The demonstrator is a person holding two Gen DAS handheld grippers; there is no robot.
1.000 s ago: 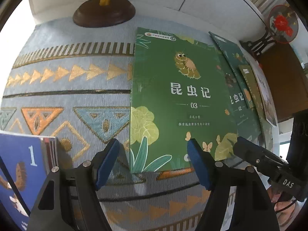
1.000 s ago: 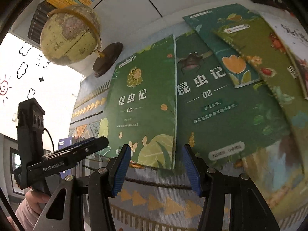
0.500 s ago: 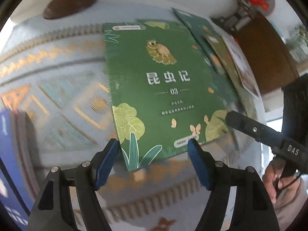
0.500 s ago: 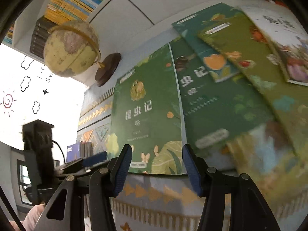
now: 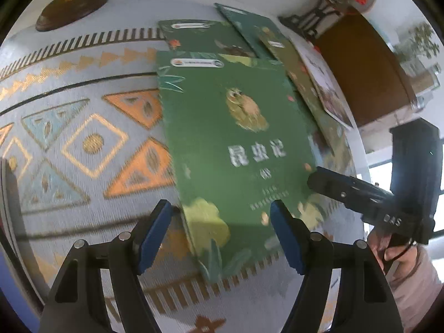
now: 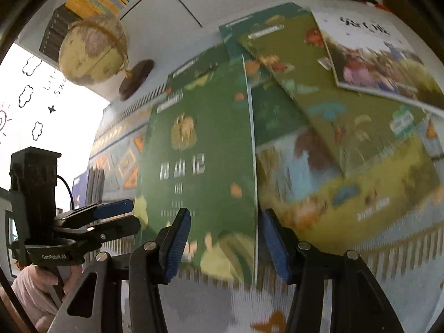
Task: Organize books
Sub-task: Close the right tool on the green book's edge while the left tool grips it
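We look down along two hand-held grippers onto a bench covered by a patterned cloth [image 5: 83, 144]. The left gripper [image 5: 222, 233] hangs with its jaws apart and nothing between the pads; the lower corner of the green book [image 5: 236, 149] lies beneath the gap, not pressed by either pad. The right gripper [image 6: 226, 245] likewise stands with its jaws apart and empty, poised above the right edge of the same green book [image 6: 199, 166]. This book lies flat on top, overlapping a second green volume [image 5: 199, 38] whose upper edge shows behind it. To its right we see a loose fan of further books: a teal one [image 6: 236, 30], an olive one [image 6: 319, 88], a white-covered one [image 6: 374, 55] and a larger yellow-green one [image 6: 347, 194] at the bottom, all overlapping at differing angles. A few upright books [image 6: 94, 186] stand at the far left of the bench, and a globe [image 6: 93, 50] sits behind on its dark base. We judge the task to be at an early stage: the fanned books are neither squared into a pile nor stood with the upright group. What remains, as far as we can tell, is to grasp the green book, move it, and then deal with each volume of the fan.
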